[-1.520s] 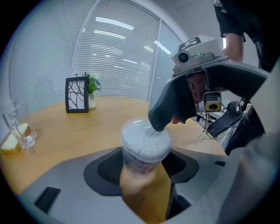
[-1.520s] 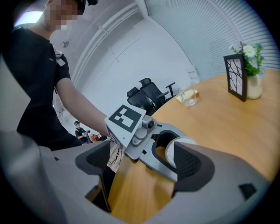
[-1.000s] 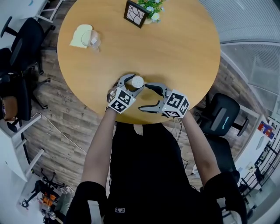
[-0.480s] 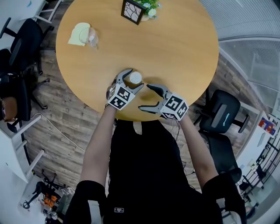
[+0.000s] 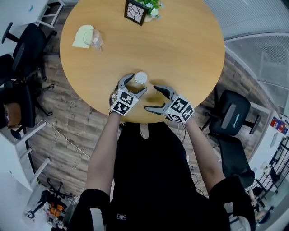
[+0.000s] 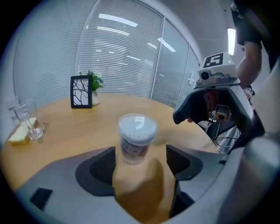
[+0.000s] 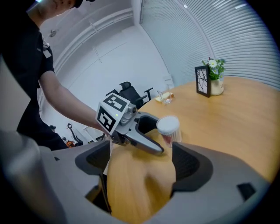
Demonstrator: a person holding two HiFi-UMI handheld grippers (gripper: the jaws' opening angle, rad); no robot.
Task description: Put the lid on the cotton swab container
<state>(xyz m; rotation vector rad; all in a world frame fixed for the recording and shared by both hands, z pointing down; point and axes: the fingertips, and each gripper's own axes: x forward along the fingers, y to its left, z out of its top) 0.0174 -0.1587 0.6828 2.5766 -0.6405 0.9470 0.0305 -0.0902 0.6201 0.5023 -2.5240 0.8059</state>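
The cotton swab container (image 5: 141, 78), a small clear tub with a white lid on top, stands upright on the round wooden table (image 5: 180, 40) near its front edge. My left gripper (image 5: 138, 83) is open around it. Its jaws have just been opening, and the tub stands between the fingertips untouched. In the left gripper view the container (image 6: 136, 139) rises just past the pads of the left gripper (image 6: 141, 164). My right gripper (image 5: 151, 97) is open and empty to the right. In its own view the right gripper (image 7: 140, 170) faces the container (image 7: 168, 129) and the left gripper (image 7: 144, 131).
A drinking glass (image 5: 96, 40) and a yellow pad (image 5: 83, 36) lie at the table's far left. A black picture frame (image 5: 135, 11) and a small flower pot (image 5: 152, 6) stand at the back. Office chairs (image 5: 228, 119) ring the table on the wooden floor.
The left jaws have spread apart from the container, which now stands free between them. The right gripper has shifted slightly and stays open.
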